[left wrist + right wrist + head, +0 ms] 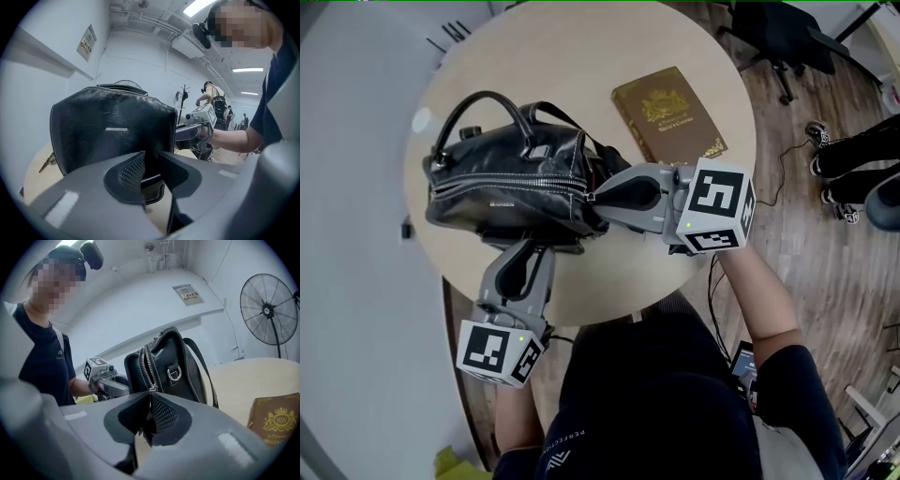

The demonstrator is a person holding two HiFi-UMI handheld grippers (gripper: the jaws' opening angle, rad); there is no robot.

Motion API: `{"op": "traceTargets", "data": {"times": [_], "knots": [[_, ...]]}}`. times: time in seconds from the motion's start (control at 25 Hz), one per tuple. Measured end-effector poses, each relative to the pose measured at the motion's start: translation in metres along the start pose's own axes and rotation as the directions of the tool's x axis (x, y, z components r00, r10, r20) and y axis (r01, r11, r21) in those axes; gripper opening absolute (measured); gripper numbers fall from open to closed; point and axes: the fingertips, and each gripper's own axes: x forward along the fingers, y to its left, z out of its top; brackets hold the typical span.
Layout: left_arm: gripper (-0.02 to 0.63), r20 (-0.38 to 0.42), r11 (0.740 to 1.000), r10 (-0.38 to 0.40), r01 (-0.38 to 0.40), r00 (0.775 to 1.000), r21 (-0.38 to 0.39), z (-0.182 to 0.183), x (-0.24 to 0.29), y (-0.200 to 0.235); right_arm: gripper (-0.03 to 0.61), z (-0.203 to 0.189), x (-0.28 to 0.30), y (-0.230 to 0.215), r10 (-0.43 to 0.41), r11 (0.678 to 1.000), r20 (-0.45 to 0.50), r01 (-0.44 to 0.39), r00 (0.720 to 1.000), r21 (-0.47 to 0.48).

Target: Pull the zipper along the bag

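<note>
**Head view:** A black bag (pixel 511 183) sits on a round table (pixel 581 56), at about 10 o'clock from the table's middle. A brown book (pixel 667 112) lies at 1 o'clock, apart from the bag. The left gripper (pixel 532 248) comes at the bag from 6 o'clock, and its tips are at the bag's long side. The right gripper (pixel 600 195) comes from 3 o'clock, and its tips are at the bag's end.

**Left gripper view:** The jaws stand apart and squeeze nothing. The bag's flat side fills the space just past them. Its bottom edge shows in the gap between them. The right gripper, with the hand that holds it, is at 3 o'clock from the bag.

**Right gripper view:** The jaws are pinched tight on the zipper pull (pixel 151 390) at the near end of the bag. The zipper (pixel 146 364) runs from there up toward 12 o'clock, and its teeth look closed. A fan (pixel 269 310) stands at 2 o'clock. The book is at 4 o'clock.
</note>
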Motion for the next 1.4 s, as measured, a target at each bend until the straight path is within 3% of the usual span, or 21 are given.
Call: {"op": "traceTargets", "data": {"times": [0.32, 0.48, 0.72, 1.4], "knots": [[0.167, -0.031, 0.992, 0.005, -0.001, 1.000, 0.124, -0.001, 0.027, -0.027, 0.012, 0.002, -0.005, 0.002, 0.057, 0.998, -0.005, -0.056, 0.998, 0.021], [0.167, -0.036, 0.993, 0.016, -0.011, 0.999, 0.119, 0.003, 0.032, -0.030, 0.012, 0.005, -0.006, 0.003, 0.096, 0.995, 0.015, -0.096, 0.995, 0.032], [0.166, 0.039, 0.992, 0.032, -0.036, 0.999, 0.122, 0.012, 0.036, -0.031, 0.012, 0.012, -0.007, 0.006, 0.145, 0.988, 0.047, -0.147, 0.988, 0.055], [0.156, 0.094, 0.991, 0.051, -0.062, 0.994, 0.115, 0.032, 0.027, -0.025, 0.012, 0.033, -0.013, 0.014, 0.155, 0.988, 0.058, -0.155, 0.986, -0.008]]}}
